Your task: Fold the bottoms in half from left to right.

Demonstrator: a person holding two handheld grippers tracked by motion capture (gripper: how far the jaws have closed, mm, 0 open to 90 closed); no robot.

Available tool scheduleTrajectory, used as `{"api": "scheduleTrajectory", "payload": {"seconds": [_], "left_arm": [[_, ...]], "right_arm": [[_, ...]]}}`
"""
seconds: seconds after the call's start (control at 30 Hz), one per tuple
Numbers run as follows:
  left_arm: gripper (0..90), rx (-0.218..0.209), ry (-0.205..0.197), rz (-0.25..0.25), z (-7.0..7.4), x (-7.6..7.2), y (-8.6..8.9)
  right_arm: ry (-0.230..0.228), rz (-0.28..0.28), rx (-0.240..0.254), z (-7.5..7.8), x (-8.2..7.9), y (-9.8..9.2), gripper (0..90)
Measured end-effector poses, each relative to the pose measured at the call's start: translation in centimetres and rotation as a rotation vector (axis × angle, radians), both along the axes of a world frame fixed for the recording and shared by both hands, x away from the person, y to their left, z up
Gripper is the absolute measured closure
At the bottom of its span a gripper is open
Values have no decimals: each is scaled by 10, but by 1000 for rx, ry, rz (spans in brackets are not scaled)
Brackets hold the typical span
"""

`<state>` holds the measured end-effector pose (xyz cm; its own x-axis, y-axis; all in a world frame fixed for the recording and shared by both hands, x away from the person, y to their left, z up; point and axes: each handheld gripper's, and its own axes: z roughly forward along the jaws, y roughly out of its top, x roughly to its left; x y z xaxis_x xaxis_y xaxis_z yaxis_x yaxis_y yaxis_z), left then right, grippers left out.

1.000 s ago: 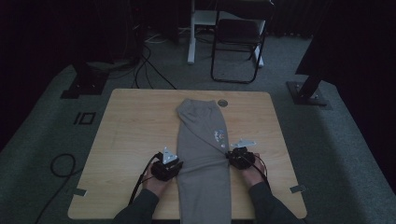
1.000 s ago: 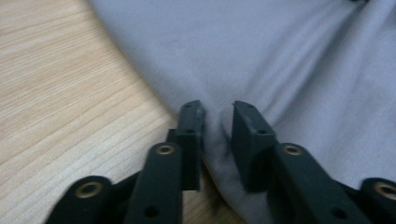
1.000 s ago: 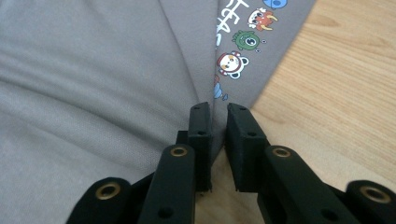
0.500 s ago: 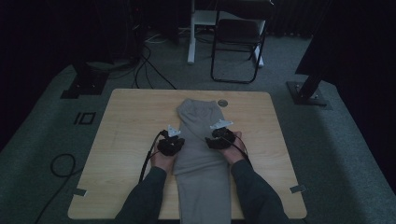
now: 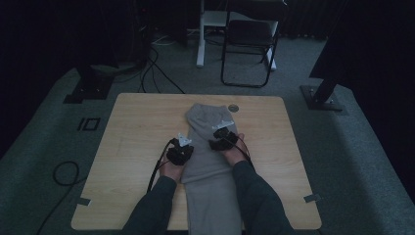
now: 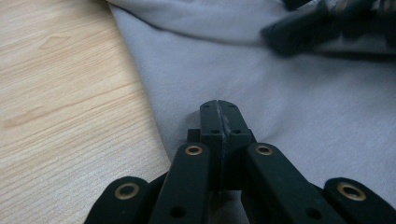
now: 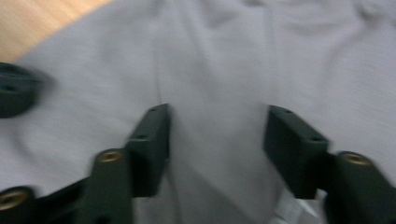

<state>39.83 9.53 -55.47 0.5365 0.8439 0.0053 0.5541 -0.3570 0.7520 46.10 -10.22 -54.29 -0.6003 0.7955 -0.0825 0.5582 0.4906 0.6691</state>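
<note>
"What's going on?"

"Folding the grey pants (image 5: 210, 147), which lie down the table's middle and hang over its near edge. The left gripper (image 6: 218, 112) has its jaws pressed together at the pants' edge. The right gripper (image 7: 215, 135) has its jaws spread, just closing a little, over the cloth."

"Next?"

"Probably pinch with the right too, then lift."

Grey trousers (image 5: 211, 147): soft fabric, folded into a long narrow strip, lying flat along the middle of the wooden table (image 5: 132, 127). The far end is folded over itself; the near end hangs over the table's near edge.
</note>
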Motion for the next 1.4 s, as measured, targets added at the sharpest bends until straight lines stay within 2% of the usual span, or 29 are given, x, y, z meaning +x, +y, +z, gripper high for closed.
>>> {"api": "scheduleTrajectory", "payload": {"seconds": [0.03,0.07,0.13,0.17,0.2,0.23,0.33,0.4,0.47,0.53,0.57,0.7,0.73,0.8,0.83,0.97,1.07,1.1,1.23,1.3,1.37,1.4], "left_arm": [[899,0,0,0,0,0,0],[899,1,0,0,0,0,0],[899,2,-2,-1,0,0,0],[899,4,-3,0,0,0,-1],[899,8,-4,-2,0,-1,-1],[900,8,-4,-4,0,-1,-1],[900,9,-6,-17,0,-4,-3],[900,11,-10,-20,0,-7,-4],[899,10,-9,-18,0,-8,-4],[899,6,-9,-19,0,-8,-3],[899,7,-10,-18,0,-9,-3],[898,10,-10,-17,0,-9,-4],[896,11,-11,-17,0,-9,-4],[895,13,-12,-16,0,-9,-4],[891,13,-12,-15,0,-9,-4],[881,10,-13,-11,0,-9,-4],[877,11,-14,-10,0,-9,-4],[877,12,-14,-10,0,-9,-4],[875,12,-14,-9,0,-9,-4],[875,13,-12,-10,0,-9,-4],[875,14,-12,-10,0,-9,-4],[875,13,-11,-11,0,-9,-4]], "right_arm": [[-7,-22,-19,1,1,-5,540],[-5,-67,-36,3,2,-17,734],[1,-115,-39,3,2,-33,855],[2,-127,-26,4,1,-41,869],[2,-127,-26,4,1,-41,869],[9,-137,17,3,-2,-55,879],[-1,-139,48,3,-10,-66,876],[-4,-149,50,2,-14,-70,847],[-24,-193,-2,-1,-17,-74,842],[-9,-209,44,-2,-17,-83,844],[-3,-223,34,-2,-18,-85,844],[-5,-217,21,-1,-19,-88,810],[-1,-217,23,-1,-18,-89,778],[-1,-216,26,-1,-18,-89,751],[-13,-221,44,0,-17,-88,630],[-69,-187,97,9,-14,-83,538],[-76,-142,80,12,-7,-71,493],[-76,-142,80,12,-7,-71,493],[-60,-96,48,9,7,-51,461],[-56,-77,36,5,12,-44,495],[-47,-106,-25,2,17,-40,705],[-37,-148,-30,2,19,-42,799]]}}
